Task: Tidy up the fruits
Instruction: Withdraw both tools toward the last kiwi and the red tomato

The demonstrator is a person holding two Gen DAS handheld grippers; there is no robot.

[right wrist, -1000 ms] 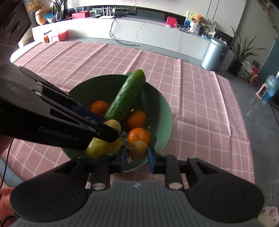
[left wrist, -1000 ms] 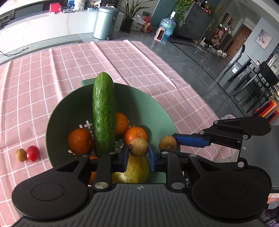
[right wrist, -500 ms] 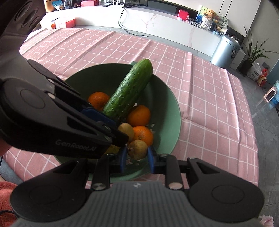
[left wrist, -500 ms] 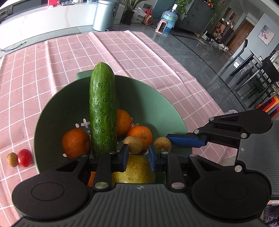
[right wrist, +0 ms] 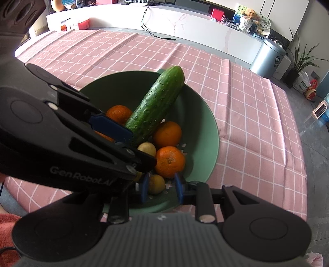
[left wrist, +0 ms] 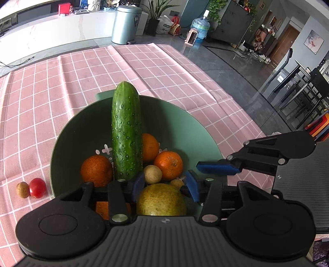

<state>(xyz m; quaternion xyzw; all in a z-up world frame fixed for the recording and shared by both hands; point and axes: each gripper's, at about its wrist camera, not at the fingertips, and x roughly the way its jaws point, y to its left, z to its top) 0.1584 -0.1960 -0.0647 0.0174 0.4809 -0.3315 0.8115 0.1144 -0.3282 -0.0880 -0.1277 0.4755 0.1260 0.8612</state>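
pink tablecloth (left wrist: 61,92), green bowl (left wrist: 185,123), fruit.

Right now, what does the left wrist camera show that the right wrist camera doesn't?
Only the left wrist view shows the cherry tomato and the small brown fruit touching it on the tablecloth outside the bowl, plus the pear. Only the right wrist view shows the white counter with a teddy bear. Both show the green bowl, cucumber and oranges.

A table under a pink checked cloth (left wrist: 164,67) carries a green bowl (left wrist: 181,125). Left of the bowl, 1 red tomato (left wrist: 37,187) touches 1 small brown fruit (left wrist: 22,189) on the cloth.
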